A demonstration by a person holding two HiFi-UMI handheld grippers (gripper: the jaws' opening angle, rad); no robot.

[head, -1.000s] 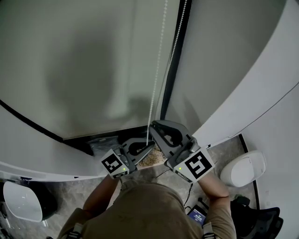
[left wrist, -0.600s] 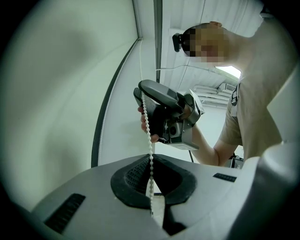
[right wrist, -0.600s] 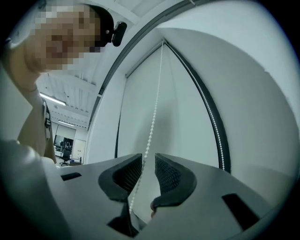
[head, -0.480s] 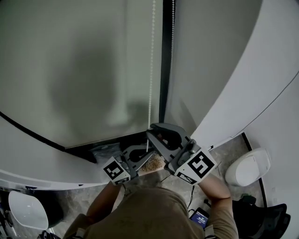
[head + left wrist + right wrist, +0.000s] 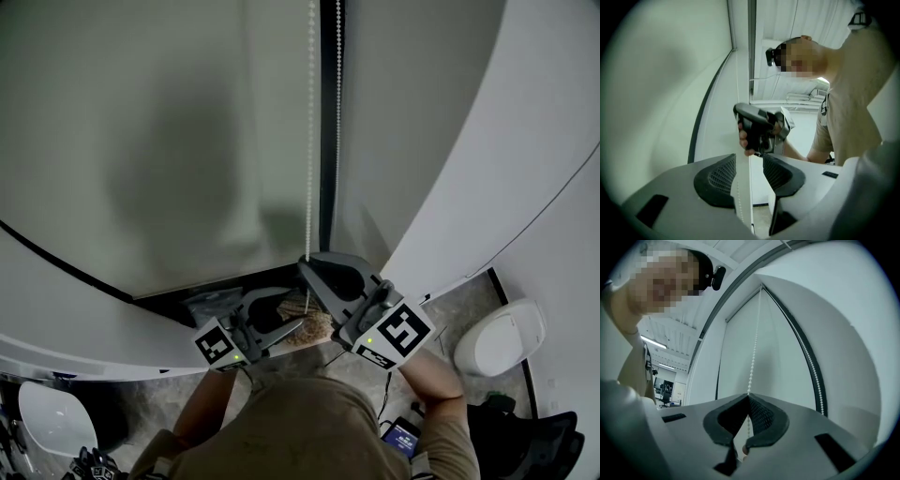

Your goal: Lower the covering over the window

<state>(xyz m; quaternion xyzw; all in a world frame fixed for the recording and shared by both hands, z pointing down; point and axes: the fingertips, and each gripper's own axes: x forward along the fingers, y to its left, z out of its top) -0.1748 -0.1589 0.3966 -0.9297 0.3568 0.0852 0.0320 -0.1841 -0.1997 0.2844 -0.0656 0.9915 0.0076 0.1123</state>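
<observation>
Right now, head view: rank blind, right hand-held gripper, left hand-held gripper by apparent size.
1. Blind: fills most of the frame.
2. Right hand-held gripper, shut on the bead chain.
3. Left hand-held gripper, jaws just opening, chain apparently between them.
Right may simply be nearer the camera, so 2 versus 3 is unsure.

Office interior, desk chair (image 5: 665, 397) and ceiling strip lights (image 5: 647, 339) in background; full-height roller blind (image 5: 141, 141)

Left gripper (image 5: 749, 161) fingers (image 5: 716, 177) just parted round the bead chain (image 5: 310, 141) — right gripper (image 5: 748, 397) fingers (image 5: 762, 420) just pinched on it
</observation>
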